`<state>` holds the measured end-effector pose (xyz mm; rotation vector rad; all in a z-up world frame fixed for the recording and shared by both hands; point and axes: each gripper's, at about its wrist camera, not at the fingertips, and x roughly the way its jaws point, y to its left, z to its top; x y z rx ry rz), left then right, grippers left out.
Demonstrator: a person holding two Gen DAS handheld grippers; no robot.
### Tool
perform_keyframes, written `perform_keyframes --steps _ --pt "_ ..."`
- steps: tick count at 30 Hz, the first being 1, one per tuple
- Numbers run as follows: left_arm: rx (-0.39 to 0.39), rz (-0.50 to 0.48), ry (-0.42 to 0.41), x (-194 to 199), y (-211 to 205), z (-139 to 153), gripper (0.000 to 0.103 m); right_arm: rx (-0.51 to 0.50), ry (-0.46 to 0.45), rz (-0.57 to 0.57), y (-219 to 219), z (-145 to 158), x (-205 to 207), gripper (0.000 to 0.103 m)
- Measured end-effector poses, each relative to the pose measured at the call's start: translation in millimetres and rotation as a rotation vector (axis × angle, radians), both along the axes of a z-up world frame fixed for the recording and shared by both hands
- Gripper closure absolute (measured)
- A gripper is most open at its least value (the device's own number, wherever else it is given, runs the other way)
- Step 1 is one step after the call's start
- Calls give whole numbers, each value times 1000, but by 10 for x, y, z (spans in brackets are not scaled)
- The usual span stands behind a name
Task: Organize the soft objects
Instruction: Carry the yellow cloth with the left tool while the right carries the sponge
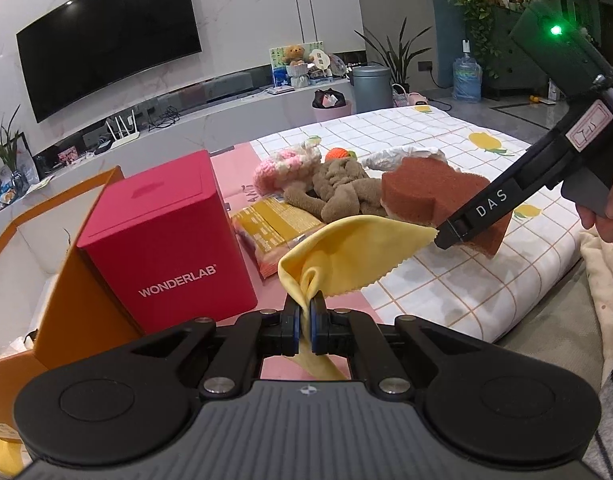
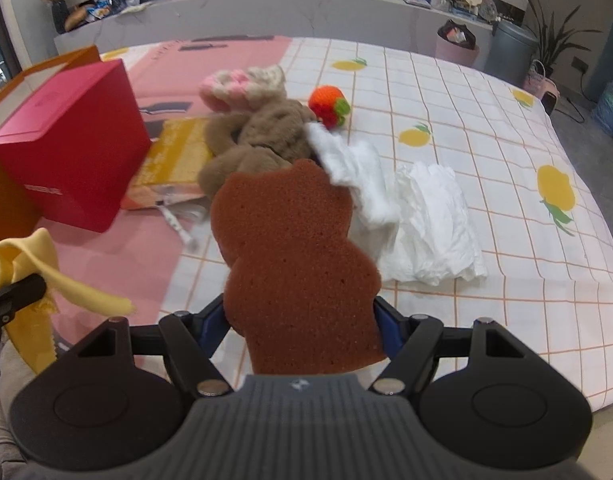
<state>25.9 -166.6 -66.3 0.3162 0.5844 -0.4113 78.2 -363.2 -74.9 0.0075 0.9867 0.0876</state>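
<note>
Left tool [image 1: 305,312] pinches a yellow cloth [image 1: 346,252]; right tool [image 2: 302,320] clamps a brown bear-shaped sponge [image 2: 294,264]; plush toys [image 2: 258,136] and white tissues [image 2: 430,224] remain unsorted on the bed [image 2: 506,140].

Evenly and brightly lit indoors, from overhead: two small ceiling spots glaring at 11 o'clock in the left wrist view, mirrored as pale dots on the wide black wall-mounted television screen [image 1: 106,36]. Soft, short shadows only, under the glossy magenta cardboard box [image 1: 162,240]. Green flare from an indicator lamp [image 1: 555,31] at 1 o'clock. Strong fisheye bending toward every edge, dark vignette in the corners. Left wrist view sharp; right wrist view slightly motion-blurred, most plainly on the brown bear-shaped foam sponge [image 2: 294,264] and crumpled white tissue [image 2: 434,220].
</note>
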Motion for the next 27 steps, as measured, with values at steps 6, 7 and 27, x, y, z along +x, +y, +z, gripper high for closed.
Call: perform_keyframes --steps 6,7,27 --pt "-2 2 -50 -94 -2 125 98 0 -59 19 53 174 -157 30" --pt "1 1 -64 -112 -2 145 98 5 -72 25 68 212 -186 30" --pt "-158 65 -254 -223 528 972 98 174 -306 98 320 953 -629 30"
